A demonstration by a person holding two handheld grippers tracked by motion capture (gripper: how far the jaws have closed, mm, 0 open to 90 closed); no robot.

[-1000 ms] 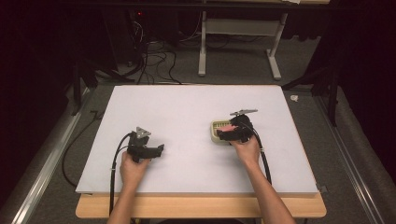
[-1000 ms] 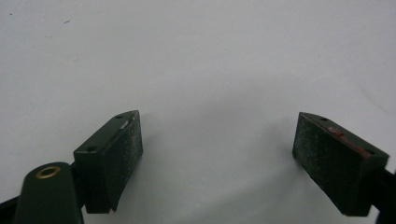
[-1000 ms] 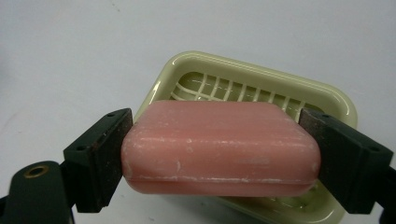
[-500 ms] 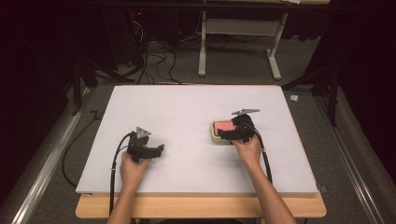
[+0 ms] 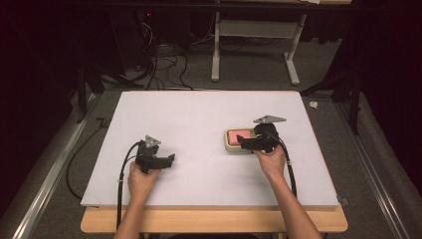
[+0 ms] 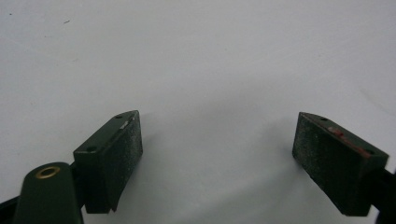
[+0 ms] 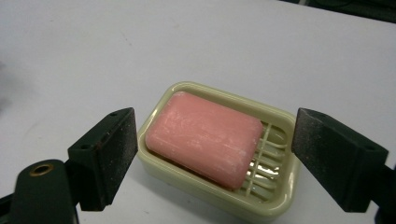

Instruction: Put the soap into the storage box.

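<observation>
A pink bar of soap [image 7: 204, 137] lies in a pale green slatted soap dish [image 7: 273, 207] on the white table. From above, the dish [image 5: 230, 145] sits right of centre with the soap [image 5: 241, 135] in it. My right gripper [image 7: 215, 154] is open, its jaws spread on either side of the dish and apart from the soap; the high view shows it [image 5: 247, 143] just right of the dish. My left gripper [image 6: 218, 148] is open over bare white table, seen from above [image 5: 168, 160] at the front left.
The white table top [image 5: 199, 114] rests on a wooden bench. Behind the far edge stand a desk frame [image 5: 254, 47] and tangled cables [image 5: 159, 64] on the grey floor. A metal rail [image 5: 54, 169] runs along the left.
A second ago the dish looked bare with the right gripper over it; now the pink soap lies in it and the right gripper has drawn back a little. The left gripper has not moved.
</observation>
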